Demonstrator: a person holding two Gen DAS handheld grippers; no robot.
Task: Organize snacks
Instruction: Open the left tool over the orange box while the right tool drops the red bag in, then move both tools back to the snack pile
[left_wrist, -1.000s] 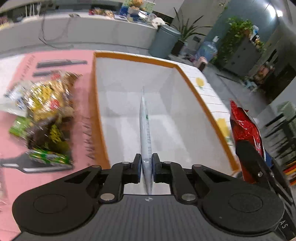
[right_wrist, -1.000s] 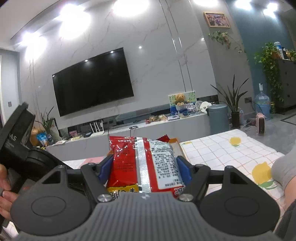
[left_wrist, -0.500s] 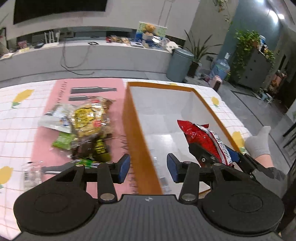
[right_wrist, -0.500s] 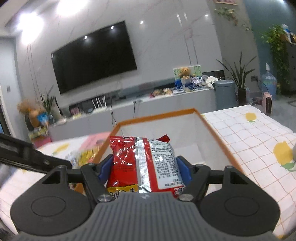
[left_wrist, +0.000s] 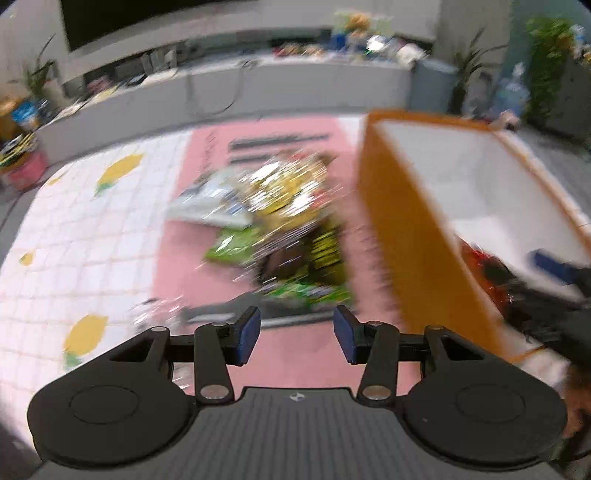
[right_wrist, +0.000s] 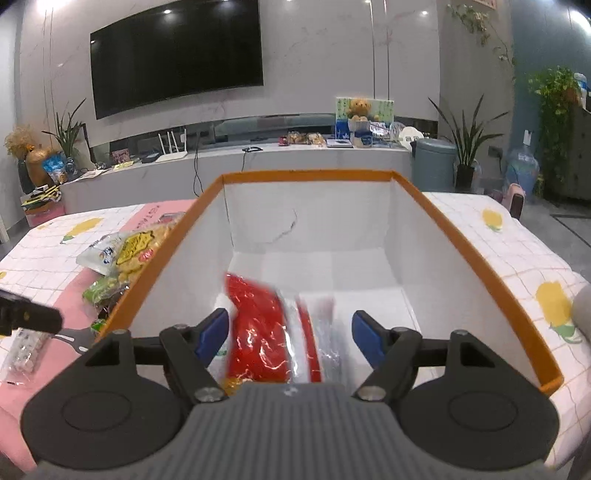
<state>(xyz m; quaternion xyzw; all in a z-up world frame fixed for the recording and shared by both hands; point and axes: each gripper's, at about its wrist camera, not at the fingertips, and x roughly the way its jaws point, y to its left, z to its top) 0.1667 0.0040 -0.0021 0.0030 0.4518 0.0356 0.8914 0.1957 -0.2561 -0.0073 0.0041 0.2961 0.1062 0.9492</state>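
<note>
On the table covered by a white checked cloth with yellow lemon prints (right_wrist: 524, 258) stands a large orange-rimmed cardboard box with white inner walls (right_wrist: 306, 221). To its left lies a pink mat (left_wrist: 288, 354), which carries a loose pile of mixed snack packets in yellow, green and brown wrappers (left_wrist: 291, 221); the left wrist view is blurred, so single packets cannot be told apart. Inside the box, near its front end, is a red foil snack packet with a silver seam (right_wrist: 266, 332). The right gripper (right_wrist: 291, 334) hangs over the box with this packet between its blue pads; its jaws have just been opening, and gaps show on both sides, so the packet is released. The left gripper (left_wrist: 296, 334) is over the pink mat, just short of the pile, jaws parted and empty.
</note>
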